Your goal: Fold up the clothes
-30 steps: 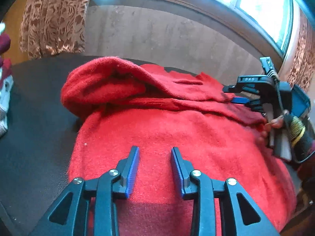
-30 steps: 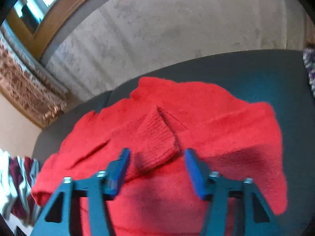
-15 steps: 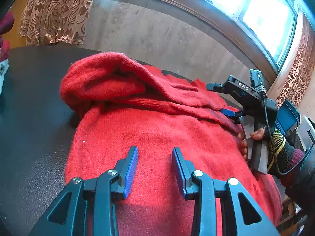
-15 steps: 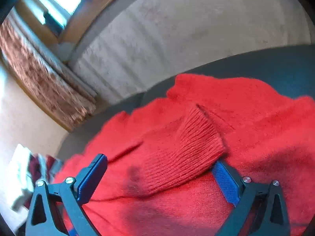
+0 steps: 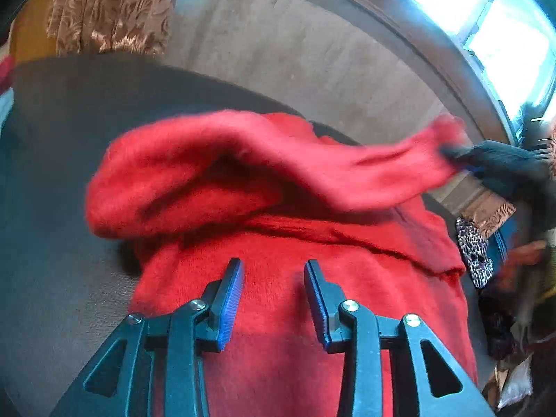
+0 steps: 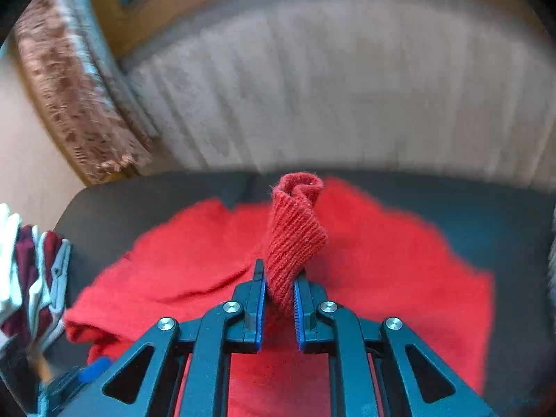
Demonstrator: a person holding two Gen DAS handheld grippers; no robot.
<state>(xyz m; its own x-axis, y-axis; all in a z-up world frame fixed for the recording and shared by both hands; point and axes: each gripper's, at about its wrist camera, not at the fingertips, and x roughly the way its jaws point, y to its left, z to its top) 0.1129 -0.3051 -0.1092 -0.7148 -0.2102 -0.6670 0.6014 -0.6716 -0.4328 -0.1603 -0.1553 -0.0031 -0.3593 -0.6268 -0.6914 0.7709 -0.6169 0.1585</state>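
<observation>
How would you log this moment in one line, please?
right gripper: just closed on sweater cuff | left gripper: open over red sweater

Wide bare table (image 5: 59, 180) lies clear to the left of the red sweater (image 5: 278, 295), and more shows beyond its far edge up to the wall (image 6: 347, 87). The raised sleeve (image 5: 312, 163) stretches across above the sweater's body, barring the way over it. A heap of clothes (image 6: 24, 278) crowds the table's left end
</observation>
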